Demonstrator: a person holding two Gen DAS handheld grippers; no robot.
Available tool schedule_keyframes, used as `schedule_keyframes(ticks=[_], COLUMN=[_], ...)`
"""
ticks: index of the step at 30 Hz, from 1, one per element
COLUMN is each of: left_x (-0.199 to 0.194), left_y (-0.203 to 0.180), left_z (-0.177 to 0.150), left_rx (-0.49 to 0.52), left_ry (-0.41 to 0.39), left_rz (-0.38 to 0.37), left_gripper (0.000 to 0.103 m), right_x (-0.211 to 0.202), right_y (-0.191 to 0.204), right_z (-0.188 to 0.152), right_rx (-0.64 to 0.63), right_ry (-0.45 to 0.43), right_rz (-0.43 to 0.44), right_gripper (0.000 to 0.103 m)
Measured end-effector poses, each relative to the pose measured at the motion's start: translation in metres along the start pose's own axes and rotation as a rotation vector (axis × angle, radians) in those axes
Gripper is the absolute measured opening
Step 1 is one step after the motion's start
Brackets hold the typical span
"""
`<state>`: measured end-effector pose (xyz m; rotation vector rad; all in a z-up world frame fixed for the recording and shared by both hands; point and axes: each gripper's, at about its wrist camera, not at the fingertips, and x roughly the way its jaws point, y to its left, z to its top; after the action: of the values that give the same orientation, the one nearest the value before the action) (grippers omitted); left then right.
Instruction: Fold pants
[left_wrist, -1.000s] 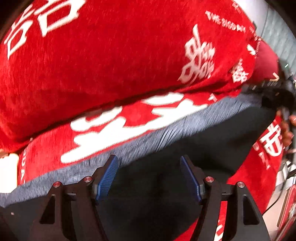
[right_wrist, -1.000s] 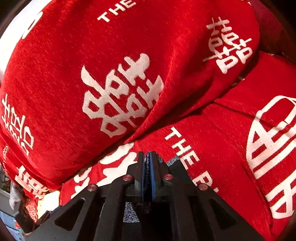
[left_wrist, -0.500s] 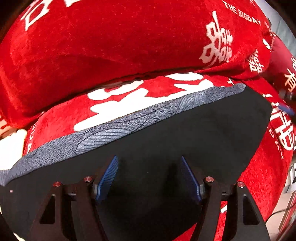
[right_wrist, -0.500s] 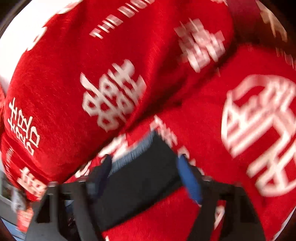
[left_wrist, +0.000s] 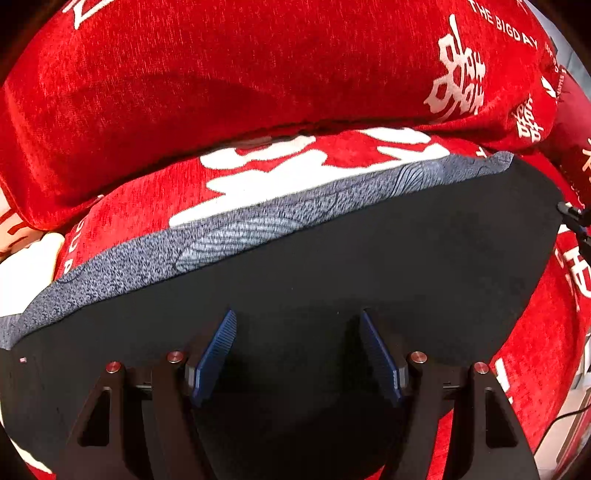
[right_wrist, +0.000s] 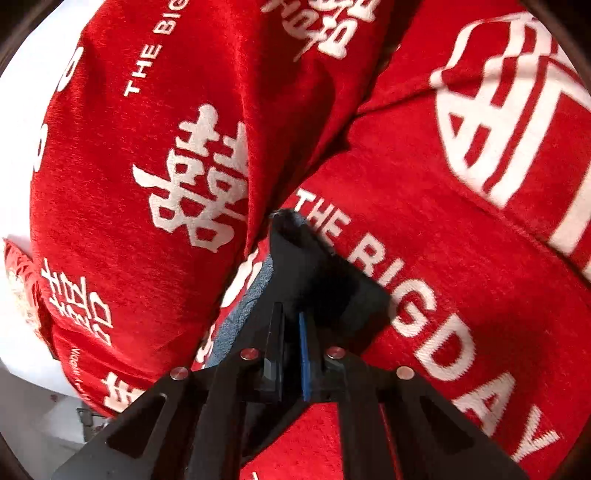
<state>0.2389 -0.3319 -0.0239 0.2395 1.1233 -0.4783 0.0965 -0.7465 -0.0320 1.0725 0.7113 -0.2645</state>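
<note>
Black pants (left_wrist: 369, 258) with a grey patterned band (left_wrist: 258, 229) along their far edge lie spread flat on a red seat cushion (left_wrist: 140, 210). My left gripper (left_wrist: 297, 314) hovers just over the black cloth, open, its blue pads wide apart with nothing pinched. In the right wrist view a corner of the pants (right_wrist: 314, 266) sticks up between the cushions. My right gripper (right_wrist: 290, 310) is shut on that black corner, with a strip of the grey band (right_wrist: 251, 291) showing to its left.
A plump red back cushion (left_wrist: 221, 92) with white characters rises right behind the pants. Red seat fabric (right_wrist: 480, 258) printed with white letters extends to the right. A white surface (right_wrist: 22, 332) shows at the left, and a cable (left_wrist: 554, 421) hangs off the seat's right edge.
The pants went from blurred and bunched to lying flat, filling more of the left view. The right gripper opened over a pants corner, rolled, and closed on it.
</note>
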Motion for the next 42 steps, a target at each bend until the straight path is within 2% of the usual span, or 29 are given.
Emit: schedule_keyframes(ticks=[1, 4, 5, 6, 7, 8, 13, 15, 16, 18, 19, 21, 26, 30, 33, 36, 37, 39, 40, 42], left_x=[-0.001, -0.002, -0.002, -0.002, -0.001, -0.001, 0.0, 0.001, 0.002, 0.004, 0.003, 0.001, -0.011, -0.02, -0.016, -0.014, -0.014, -0.017, -0.02, -0.029], left_y=[0.0, -0.001, -0.001, 0.0, 0.0, 0.0, -0.002, -0.002, 0.0, 0.005, 0.007, 0.005, -0.007, -0.01, -0.009, -0.008, -0.008, -0.006, -0.002, 0.01], left_z=[-0.001, -0.002, -0.002, -0.002, -0.002, -0.002, -0.003, -0.004, -0.004, -0.005, -0.005, -0.007, -0.021, -0.031, -0.035, -0.035, -0.035, -0.033, -0.031, -0.027], left_rx=[0.004, 0.02, 0.021, 0.02, 0.02, 0.019, 0.027, 0.039, 0.039, 0.017, 0.011, 0.031, 0.106, 0.115, 0.118, 0.123, 0.122, 0.113, 0.102, 0.065], left_ry=[-0.009, -0.015, -0.017, -0.018, -0.019, -0.021, -0.027, -0.034, -0.036, -0.032, -0.026, -0.02, -0.023, -0.016, -0.002, -0.005, -0.001, 0.006, -0.002, -0.031], left_rz=[0.0, -0.002, -0.004, -0.006, -0.007, -0.006, 0.001, 0.016, 0.017, -0.013, -0.022, -0.024, -0.087, -0.134, -0.12, -0.109, -0.103, -0.081, -0.079, -0.084], left_gripper=[0.07, 0.07, 0.07, 0.07, 0.07, 0.07, 0.071, 0.079, 0.081, 0.081, 0.081, 0.081, 0.081, 0.081, 0.081, 0.081, 0.081, 0.081, 0.081, 0.081], right_x=[0.0, -0.01, -0.013, -0.014, -0.014, -0.011, 0.007, 0.021, 0.026, 0.032, 0.031, 0.02, -0.02, -0.042, -0.036, -0.013, -0.007, -0.012, -0.018, -0.038], right_y=[-0.006, -0.021, -0.024, -0.026, -0.027, -0.03, -0.033, -0.028, -0.025, -0.019, -0.018, -0.01, 0.013, 0.009, -0.01, -0.029, -0.036, -0.046, -0.047, -0.043], right_z=[0.0, -0.003, -0.005, -0.008, -0.009, -0.01, -0.005, -0.001, 0.001, 0.004, 0.004, 0.001, -0.009, -0.02, -0.022, -0.02, -0.02, -0.023, -0.024, -0.026], right_rx=[0.027, 0.07, 0.075, 0.077, 0.078, 0.081, 0.118, 0.125, 0.118, 0.097, 0.093, 0.058, -0.013, -0.028, -0.016, -0.026, -0.004, 0.065, 0.084, 0.069], right_ry=[0.013, 0.007, 0.008, 0.013, 0.015, 0.021, 0.015, 0.028, 0.03, 0.04, 0.039, 0.004, -0.046, -0.064, -0.043, 0.007, 0.023, 0.0, -0.014, -0.057], right_rz=[-0.016, 0.075, 0.101, 0.109, 0.101, 0.095, 0.222, 0.218, 0.196, 0.132, 0.12, 0.148, 0.228, 0.243, 0.183, 0.065, 0.034, 0.05, 0.03, -0.041], right_gripper=[0.008, 0.018, 0.034, 0.043, 0.057, 0.059, 0.059, 0.059, 0.054, 0.02, 0.014, 0.013, 0.013, 0.013, 0.013, 0.013, 0.019, 0.022, 0.031, 0.037])
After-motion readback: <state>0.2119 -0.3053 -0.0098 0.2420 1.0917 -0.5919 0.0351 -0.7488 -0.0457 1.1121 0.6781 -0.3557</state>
